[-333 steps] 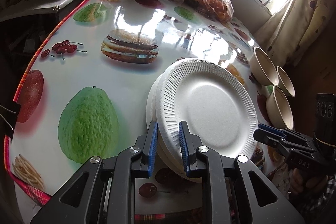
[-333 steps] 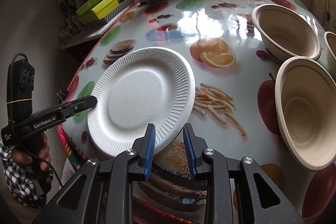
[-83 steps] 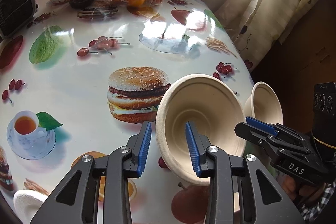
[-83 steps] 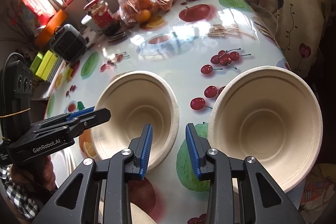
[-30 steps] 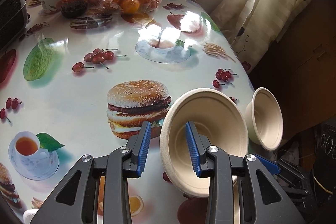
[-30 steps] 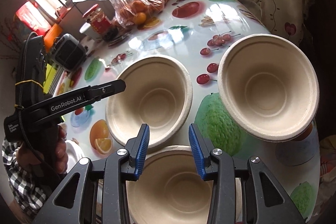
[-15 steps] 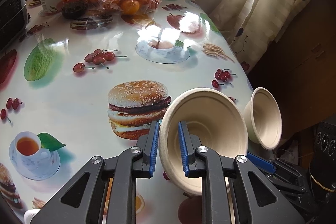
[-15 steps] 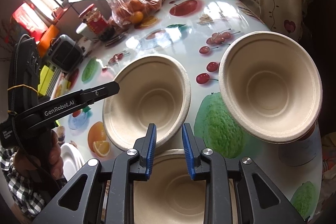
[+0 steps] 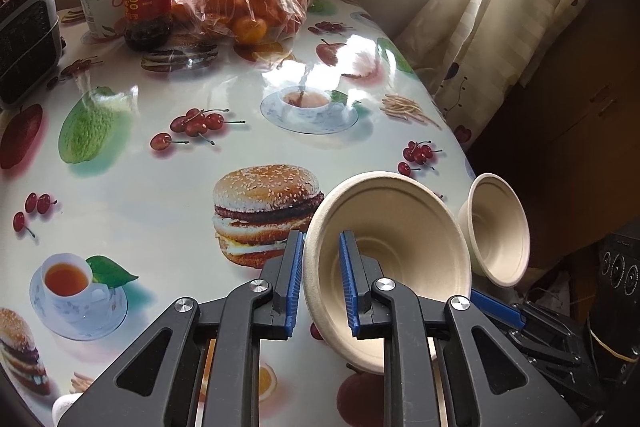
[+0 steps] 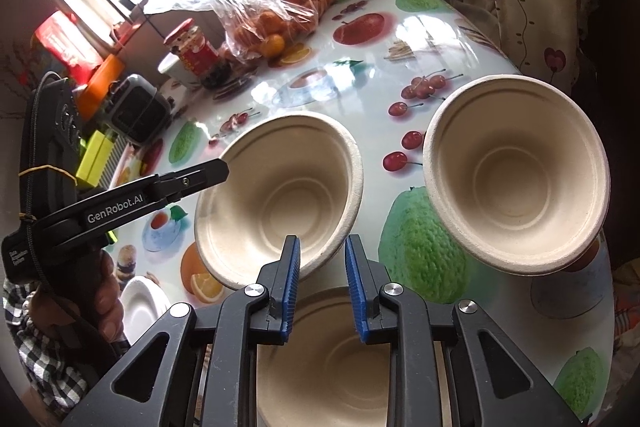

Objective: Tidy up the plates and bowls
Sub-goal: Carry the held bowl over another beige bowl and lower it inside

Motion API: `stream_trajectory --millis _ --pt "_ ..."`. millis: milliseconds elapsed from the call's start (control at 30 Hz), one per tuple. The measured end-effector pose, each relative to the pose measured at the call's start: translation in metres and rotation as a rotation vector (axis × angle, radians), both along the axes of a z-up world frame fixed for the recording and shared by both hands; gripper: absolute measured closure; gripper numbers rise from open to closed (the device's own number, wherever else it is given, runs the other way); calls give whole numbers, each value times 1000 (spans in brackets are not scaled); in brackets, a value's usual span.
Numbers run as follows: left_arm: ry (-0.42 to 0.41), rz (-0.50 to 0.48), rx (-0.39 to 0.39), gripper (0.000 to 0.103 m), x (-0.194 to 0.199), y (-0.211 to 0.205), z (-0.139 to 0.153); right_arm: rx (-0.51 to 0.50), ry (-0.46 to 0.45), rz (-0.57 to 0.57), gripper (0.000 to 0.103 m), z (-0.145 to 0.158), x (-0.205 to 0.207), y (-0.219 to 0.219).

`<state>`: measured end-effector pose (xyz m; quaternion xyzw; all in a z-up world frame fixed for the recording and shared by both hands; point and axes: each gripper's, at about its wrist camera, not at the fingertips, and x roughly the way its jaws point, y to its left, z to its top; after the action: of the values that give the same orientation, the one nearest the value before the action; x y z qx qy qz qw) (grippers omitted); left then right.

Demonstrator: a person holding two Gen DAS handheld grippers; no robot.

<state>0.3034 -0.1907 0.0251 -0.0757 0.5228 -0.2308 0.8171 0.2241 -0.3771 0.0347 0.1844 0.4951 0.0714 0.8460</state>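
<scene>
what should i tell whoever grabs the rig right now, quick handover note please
Left hand-held gripper: its two fingers straddle the near rim of the middle bowl, one outside, one inside; whether they are clamped on it cannot be told.
Right hand-held gripper: open, holding nothing, over the far rim of the nearest bowl.
Things: three beige bowls sit apart on the table; the third bowl is near the curtain-side edge. White paper plates sit at the table's left edge.
Done: nothing among the bowls.
Left: nest the three bowls into one stack.
</scene>
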Motion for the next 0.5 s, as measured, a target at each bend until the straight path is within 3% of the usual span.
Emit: stream_trajectory --millis 500 --pt "-64 -36 -34 84 -30 -2 33 -1 -94 -8 80 33 -33 -6"
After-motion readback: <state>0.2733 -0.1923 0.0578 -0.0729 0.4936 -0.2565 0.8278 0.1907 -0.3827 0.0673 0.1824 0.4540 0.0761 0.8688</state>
